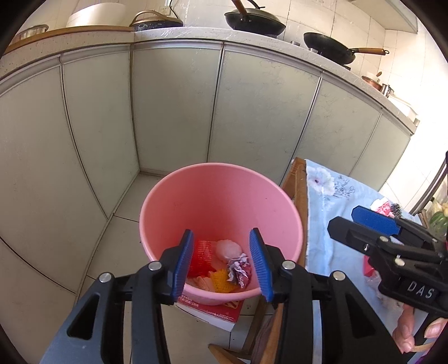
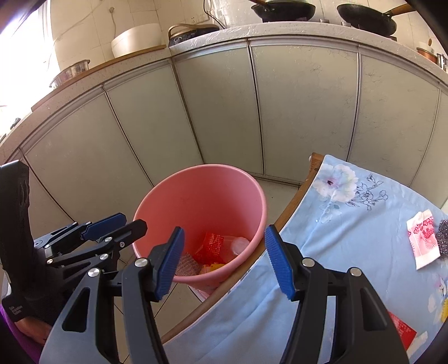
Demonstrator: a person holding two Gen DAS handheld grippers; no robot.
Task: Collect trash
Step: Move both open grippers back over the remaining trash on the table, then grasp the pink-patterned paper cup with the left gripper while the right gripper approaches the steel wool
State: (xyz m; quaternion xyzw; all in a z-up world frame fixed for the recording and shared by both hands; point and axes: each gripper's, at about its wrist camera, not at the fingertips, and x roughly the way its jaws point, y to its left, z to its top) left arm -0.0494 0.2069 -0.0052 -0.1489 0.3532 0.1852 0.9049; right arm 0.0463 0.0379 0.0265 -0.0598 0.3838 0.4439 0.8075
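Note:
A pink bucket [image 1: 218, 196] stands on the floor beside the table and holds several pieces of trash: a red wrapper [image 1: 202, 253], a white lump [image 1: 228, 248], a crumpled purple-white wrapper [image 1: 238, 269] and a yellow net [image 1: 221, 280]. My left gripper [image 1: 221, 263] is open and empty, right above the bucket's near rim. My right gripper [image 2: 224, 260] is open and empty, over the bucket's edge [image 2: 196, 190] and the table corner. On the blue floral tablecloth [image 2: 350, 224] lie a pink-white wrapper [image 2: 424, 240], a dark scrubber [image 2: 443, 235] and a red packet [image 2: 403, 330].
Grey cabinet doors [image 1: 173, 106] and a stone counter [image 1: 196, 33] with woks [image 1: 254, 21] stand behind the bucket. The wooden table edge [image 2: 291, 207] runs close to the bucket's right side. A red-white box [image 1: 215, 310] lies under the bucket.

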